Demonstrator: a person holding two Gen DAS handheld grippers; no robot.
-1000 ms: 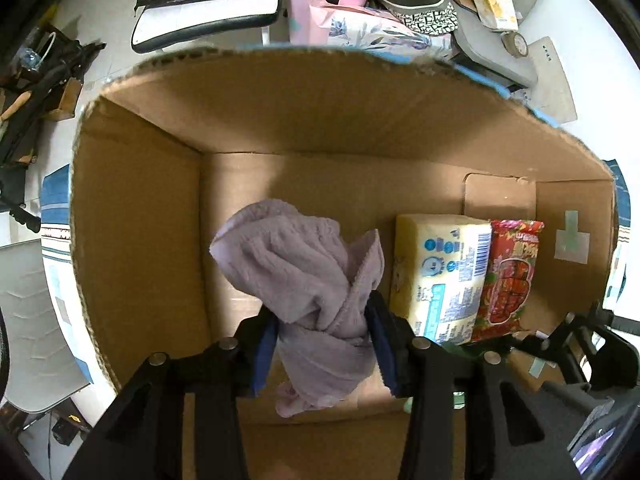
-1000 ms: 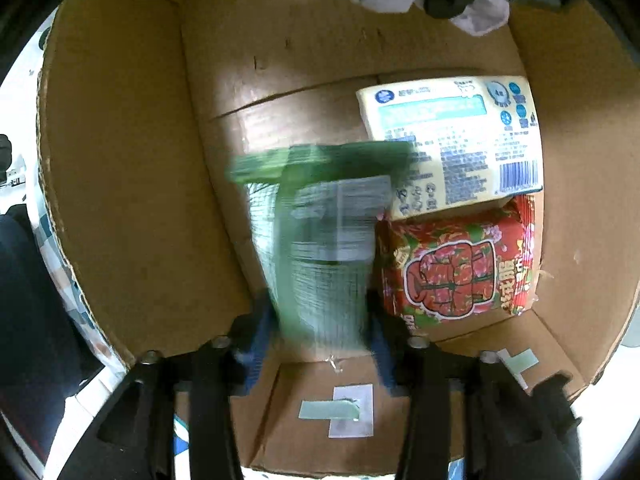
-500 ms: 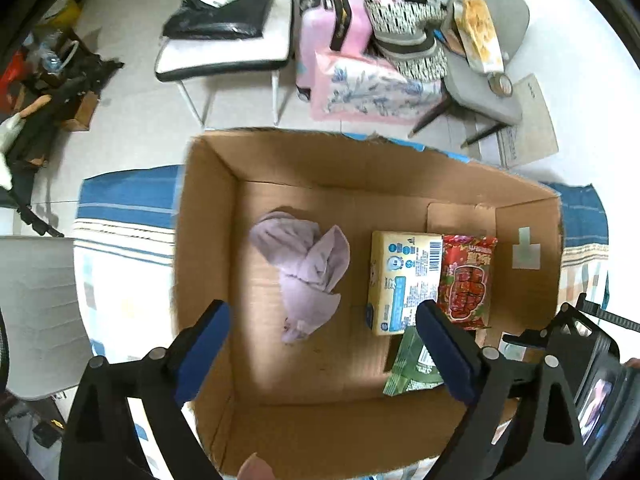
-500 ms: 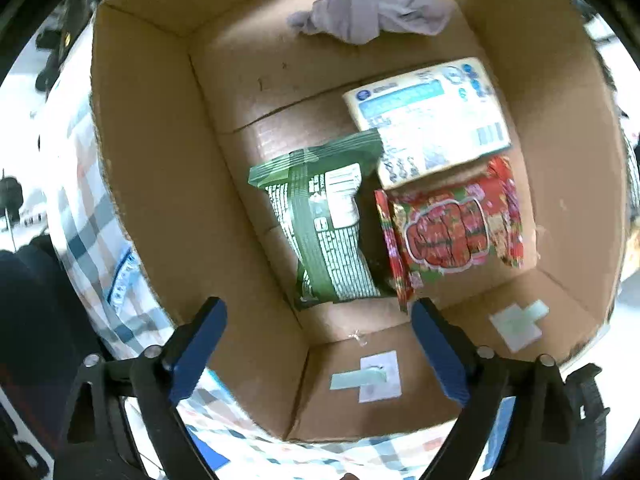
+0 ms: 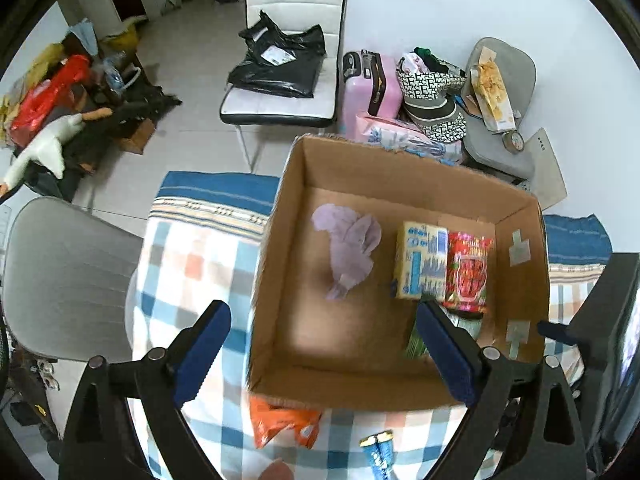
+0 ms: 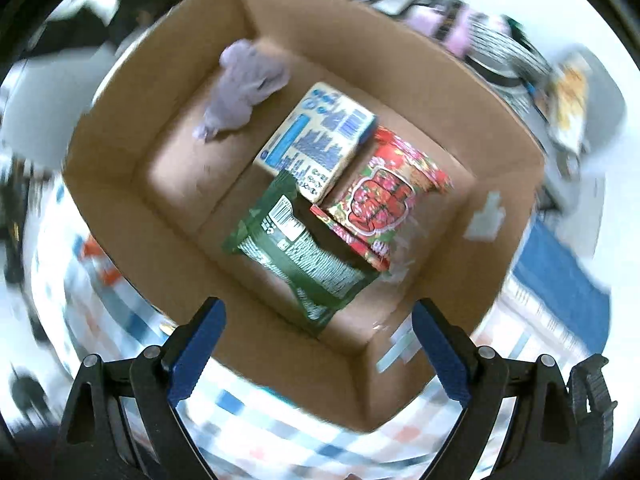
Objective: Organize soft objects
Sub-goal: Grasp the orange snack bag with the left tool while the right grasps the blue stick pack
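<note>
Surface: checked cloth (image 5: pixel 192 264) under a cardboard box (image 5: pixel 280 208), frame centre.
Purple cloth (image 5: pixel 348 248): inside the box, upper left — limp, light; pinch a bunched fold.
Packets: yellow pack (image 6: pixel 316 140), red pack (image 6: pixel 384 196), green bag (image 6: pixel 300 248) — crinkly, slippery.
Left gripper (image 5: pixel 326 350): spread, empty.
Right gripper (image 6: pixel 320 346): spread, empty.

Box (image 5: pixel 280 280) brown. Cloth (image 5: pixel 347 244) in box light purple. Pack (image 5: pixel 420 264) pale yellow, blue writing. Next pack (image 5: pixel 468 272) red, busy picture. Bag (image 6: pixel 300 252) dark green, white label. Tablecloth (image 5: pixel 192 264) checked: blue, white, orange squares; dark blue stripe at far edge. Small bag (image 5: pixel 284 424) on tablecloth orange. Left gripper (image 5: pixel 324 340) black, blue pads. Right gripper (image 6: pixel 318 340) same colours. Suitcase (image 5: pixel 372 92) pink. Chair (image 5: pixel 288 60) white, black bag (image 5: pixel 276 68) on it.
</note>
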